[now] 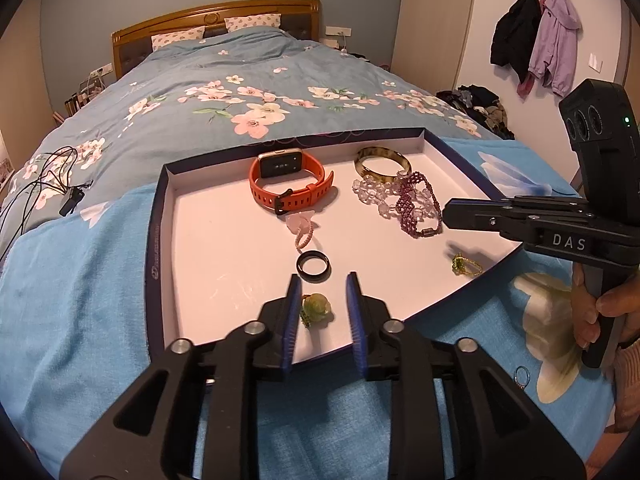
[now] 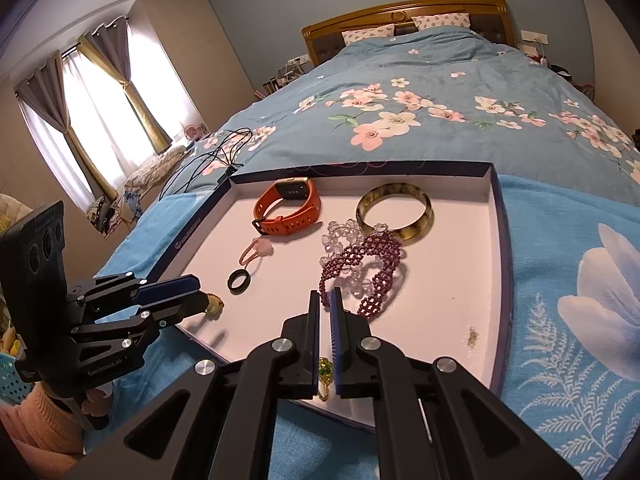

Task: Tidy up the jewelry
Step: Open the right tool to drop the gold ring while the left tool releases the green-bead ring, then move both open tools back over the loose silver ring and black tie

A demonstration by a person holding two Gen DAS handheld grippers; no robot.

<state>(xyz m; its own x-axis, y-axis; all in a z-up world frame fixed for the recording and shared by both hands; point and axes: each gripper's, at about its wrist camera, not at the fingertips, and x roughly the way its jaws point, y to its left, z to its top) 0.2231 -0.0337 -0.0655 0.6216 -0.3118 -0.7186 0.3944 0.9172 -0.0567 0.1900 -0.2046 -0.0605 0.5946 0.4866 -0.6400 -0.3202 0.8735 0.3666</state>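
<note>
A shallow white tray [image 1: 208, 240] with a dark rim lies on the bed and also shows in the right wrist view [image 2: 460, 280]. It holds an orange watch [image 1: 290, 182], an amber bangle [image 1: 382, 162], clear and purple bead bracelets [image 1: 412, 200], a pink ring [image 1: 302, 226], a black ring [image 1: 314, 266], a green stone ring [image 1: 316, 308] and a green-gold ring [image 1: 466, 265]. My left gripper [image 1: 324, 284] is open above the green stone ring. My right gripper [image 2: 325, 300] is nearly shut and empty, hovering over the green-gold ring [image 2: 325, 370].
A silver ring [image 1: 522, 376] lies on the blue blanket [image 1: 80, 280] outside the tray's near right. Black cables [image 1: 44, 184] lie on the floral duvet at the left. Coats [image 1: 536, 44] hang on the right wall.
</note>
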